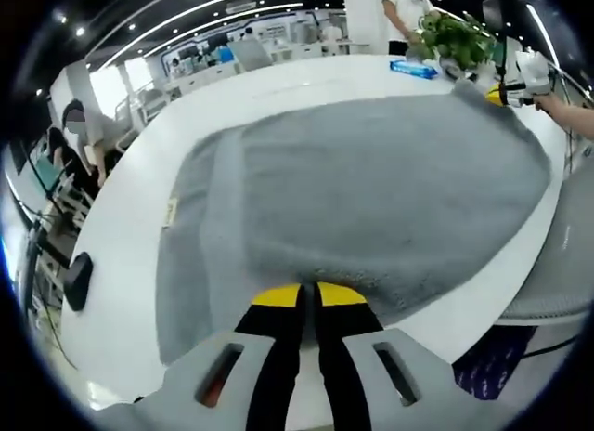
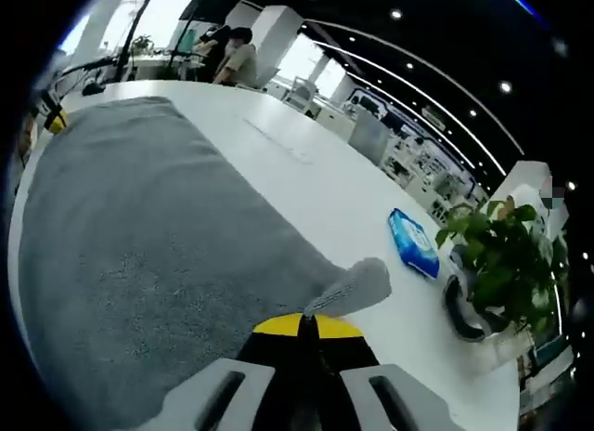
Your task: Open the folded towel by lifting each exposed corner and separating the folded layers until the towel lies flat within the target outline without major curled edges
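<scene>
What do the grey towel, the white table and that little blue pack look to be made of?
Grey towel: soft looped cloth, probably cotton terry, with a matte, nubby surface. White table: hard and smooth, likely laminate or a coated board, with a slight sheen. Blue pack: seemingly thin glossy plastic wrap, though it is too small to tell for sure.

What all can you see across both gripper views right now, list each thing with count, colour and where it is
towel: one, grey, spread over the white table, a folded strip along one side.
table: one, white, under the towel.
tag: one, pale, at the towel's edge in the left gripper view.
packet: one, blue, on the table beside the plant.
plant: one, green, in a dark pot near the table edge.
dark object: one, black, at the table's edge; cannot tell what.
people: a few, in the background.
left gripper: yellow tips, shut on the towel's near edge.
right gripper: yellow tips, shut on a towel corner.
</scene>
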Available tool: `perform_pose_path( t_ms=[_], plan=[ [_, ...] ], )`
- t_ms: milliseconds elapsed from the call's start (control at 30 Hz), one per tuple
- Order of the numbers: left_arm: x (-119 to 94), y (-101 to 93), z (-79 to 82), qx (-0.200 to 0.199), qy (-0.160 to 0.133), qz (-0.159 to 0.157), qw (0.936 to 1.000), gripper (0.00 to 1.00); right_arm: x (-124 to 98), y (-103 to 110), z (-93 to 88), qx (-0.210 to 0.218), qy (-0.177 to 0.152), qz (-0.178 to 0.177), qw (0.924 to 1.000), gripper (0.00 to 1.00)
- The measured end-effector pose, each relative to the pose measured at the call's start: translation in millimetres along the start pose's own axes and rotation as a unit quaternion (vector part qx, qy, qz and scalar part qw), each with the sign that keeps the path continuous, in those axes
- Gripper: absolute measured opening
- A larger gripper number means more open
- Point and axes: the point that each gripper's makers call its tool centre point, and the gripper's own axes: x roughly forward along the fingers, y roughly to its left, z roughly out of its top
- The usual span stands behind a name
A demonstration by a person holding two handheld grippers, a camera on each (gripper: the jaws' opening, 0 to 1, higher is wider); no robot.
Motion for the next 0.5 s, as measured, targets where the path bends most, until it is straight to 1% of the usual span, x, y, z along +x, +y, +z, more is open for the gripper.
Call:
perform_pose_path(
  t_ms=[67, 133, 167, 233, 333, 367, 400, 433, 500],
  plan=[
    [-0.7, -0.5, 0.3, 0.000, -0.002, 0.001, 1.0000, 0.04, 2.7, 6.8, 0.1, -0.022, 0.005, -0.001, 0.9997, 0.00],
    [-0.9, -0.2, 0.3, 0.000, -0.005, 0.003, 1.0000, 0.04, 5.7, 13.8, -0.5, -0.058, 0.008, 0.005, 0.9983, 0.00],
    [-1.0, -0.2, 0.2, -0.001, -0.006, 0.004, 1.0000, 0.04, 6.3, 15.0, -1.1, -0.059, 0.010, 0.006, 0.9982, 0.00],
    [-0.9, 0.6, -0.3, -0.005, -0.011, 0.004, 0.9999, 0.03, 8.9, 21.0, -5.7, -0.081, 0.018, 0.011, 0.9965, 0.00],
    [-1.4, 0.3, 0.1, -0.012, -0.017, 0.005, 0.9998, 0.03, 13.7, 27.5, -15.2, -0.075, 0.027, 0.023, 0.9965, 0.01],
    [-1.6, -0.2, 0.3, -0.011, -0.017, 0.006, 0.9998, 0.03, 14.7, 30.1, -17.7, -0.058, 0.027, 0.029, 0.9975, 0.01],
    [-1.6, -0.4, 0.4, -0.010, -0.018, 0.006, 0.9998, 0.03, 14.5, 28.1, -15.0, -0.048, 0.015, 0.024, 0.9984, 0.01],
    [-1.5, 0.3, 0.3, -0.009, -0.018, 0.007, 0.9998, 0.03, 12.9, 27.9, -14.5, -0.043, 0.014, 0.033, 0.9985, 0.01],
    [-1.5, 0.6, 0.1, -0.008, -0.018, 0.007, 0.9998, 0.03, 9.1, 28.7, -12.9, 0.002, 0.009, 0.050, 0.9987, 0.05]
  ],
)
